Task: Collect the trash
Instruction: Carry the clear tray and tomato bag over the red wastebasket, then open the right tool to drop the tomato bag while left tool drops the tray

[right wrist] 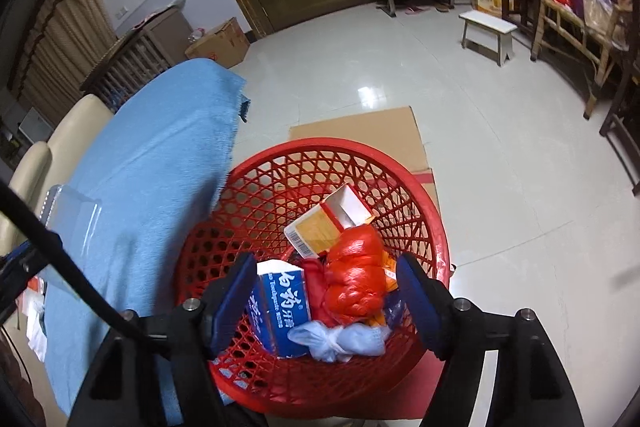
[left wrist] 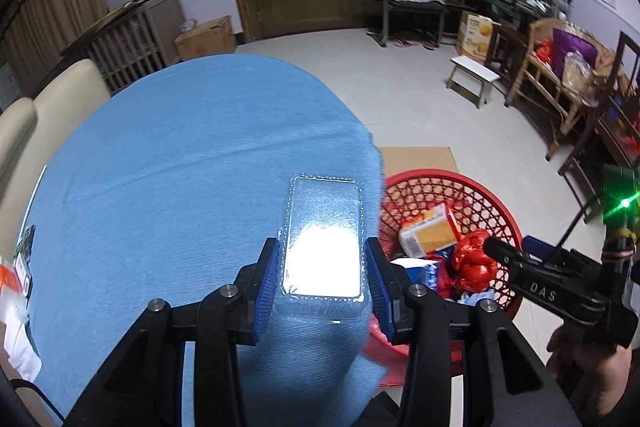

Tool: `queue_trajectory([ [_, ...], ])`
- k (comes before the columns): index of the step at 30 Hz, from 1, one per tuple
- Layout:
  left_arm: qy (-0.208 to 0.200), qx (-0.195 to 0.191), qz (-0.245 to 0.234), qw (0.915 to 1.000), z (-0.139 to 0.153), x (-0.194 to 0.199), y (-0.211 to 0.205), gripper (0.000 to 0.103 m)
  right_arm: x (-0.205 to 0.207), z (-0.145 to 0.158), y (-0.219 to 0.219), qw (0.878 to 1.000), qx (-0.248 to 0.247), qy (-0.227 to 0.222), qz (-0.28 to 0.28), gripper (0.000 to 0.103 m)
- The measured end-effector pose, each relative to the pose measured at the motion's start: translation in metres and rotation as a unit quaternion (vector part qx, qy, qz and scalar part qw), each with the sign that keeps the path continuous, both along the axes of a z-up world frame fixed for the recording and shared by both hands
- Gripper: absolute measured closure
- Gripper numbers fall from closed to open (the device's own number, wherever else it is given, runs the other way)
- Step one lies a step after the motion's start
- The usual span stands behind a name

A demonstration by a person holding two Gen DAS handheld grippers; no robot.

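**Left wrist view: clear blister tray framed between the pads, basket waiting at lower right**

Left wrist view is showing the left gripper (left wrist: 323, 277) reaching over the blue tablecloth (left wrist: 180, 167), its blue pads (left wrist: 269, 283) standing on either side of a clear plastic tray (left wrist: 323, 247) lying flat near the cloth's right edge, in the lower centre of the frame. The pads are sitting close to the tray's long sides; whether they are actually pressing it or only bracketing it cannot be told, since glare is washing out the near half of the tray. The red basket (left wrist: 472, 195) is standing on the floor at lower right, just past the table edge, already holding an orange carton (left wrist: 430, 235) and a red bag (left wrist: 474, 263).

Right wrist view is showing the right gripper (right wrist: 326, 301) hanging spread wide above the basket (right wrist: 432, 227) in the lower centre, gripping nothing; a blue toothpaste box (right wrist: 280, 303) and a knotted pale bag (right wrist: 340, 341) are lying beneath it. The tray's corner (right wrist: 70, 205) is appearing at the left edge.

The tray is probably very light, thin and springy, with slick walls: a hard squeeze would likely buckle it or make it pop free. Its raised side walls near the middle of the length look like the soundest place to pinch, with gentle pressure.
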State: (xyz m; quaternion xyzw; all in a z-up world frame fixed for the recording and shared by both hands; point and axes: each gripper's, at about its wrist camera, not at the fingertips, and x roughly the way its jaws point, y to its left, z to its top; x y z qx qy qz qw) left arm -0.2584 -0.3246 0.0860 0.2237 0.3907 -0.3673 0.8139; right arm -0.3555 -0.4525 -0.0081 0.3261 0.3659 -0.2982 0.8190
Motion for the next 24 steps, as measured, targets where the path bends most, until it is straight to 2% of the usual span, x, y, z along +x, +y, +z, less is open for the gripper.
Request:
queue_trajectory([
  [7,0.012,0.015,-0.031,0.9993,-0.009,-0.011,-0.027,0.059,-0.027,0.009,-0.011,0.999,-0.013,-0.037,-0.038,0.028],
  [17,0.023,0.024,-0.072,0.9968,-0.021,-0.032,-0.075,0.059,-0.069,0.051,-0.029,0.99,-0.045,-0.094,-0.098,0.028],
  [20,0.036,0.029,-0.078,0.9959,-0.026,-0.032,-0.085,0.055,-0.078,0.061,-0.032,0.988,-0.053,-0.103,-0.107,0.028],
  [21,0.045,0.033,-0.08,0.9953,-0.029,-0.03,-0.09,0.046,-0.08,0.064,-0.032,0.987,-0.054,-0.105,-0.108,0.028],
  [22,0.05,0.039,-0.08,0.9948,-0.033,-0.029,-0.094,0.03,-0.082,0.065,-0.033,0.987,-0.056,-0.106,-0.109,0.028],
  [24,0.046,0.048,-0.079,0.9946,-0.037,-0.029,-0.098,0.023,-0.084,0.069,-0.032,0.986,-0.059,-0.108,-0.109,0.028],
])
